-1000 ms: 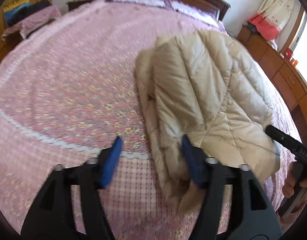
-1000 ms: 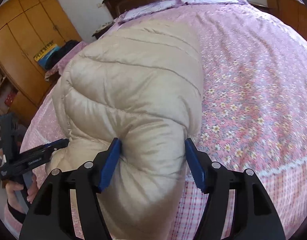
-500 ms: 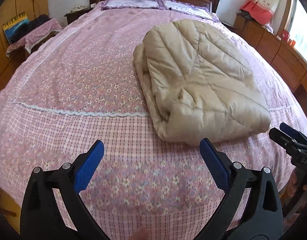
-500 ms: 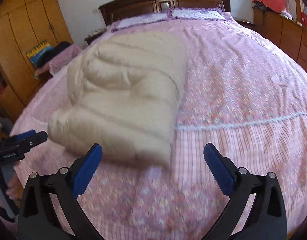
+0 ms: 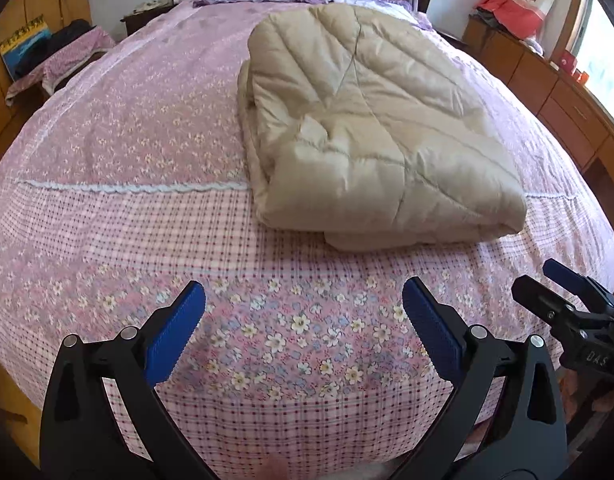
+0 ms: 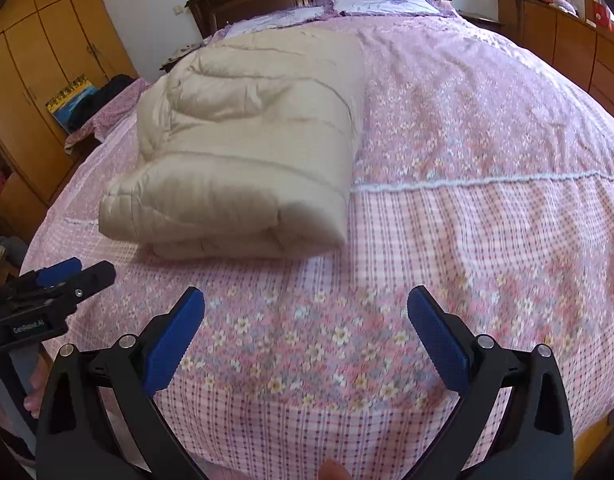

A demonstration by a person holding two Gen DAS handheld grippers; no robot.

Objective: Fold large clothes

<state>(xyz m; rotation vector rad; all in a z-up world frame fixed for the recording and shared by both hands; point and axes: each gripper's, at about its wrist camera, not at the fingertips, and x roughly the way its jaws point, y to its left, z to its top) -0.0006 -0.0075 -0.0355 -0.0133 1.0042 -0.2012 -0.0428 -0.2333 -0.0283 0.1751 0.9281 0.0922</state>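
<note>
Left wrist view: the beige quilted down coat [image 5: 371, 128] lies folded into a thick, puffy rectangular bundle on the pink floral bedspread [image 5: 119, 132], right of centre and well apart from the left gripper [image 5: 303, 320], whose ribbed blue pads stand wide with only bedspread between them; the fold appears complete. Right wrist view: the same glossy, channel-stitched bundle sits left of centre, its rolled edge facing the camera, and the right gripper [image 6: 307, 320] hangs equally wide and empty above the checked border, leaving, at most, minor tidying.
</note>
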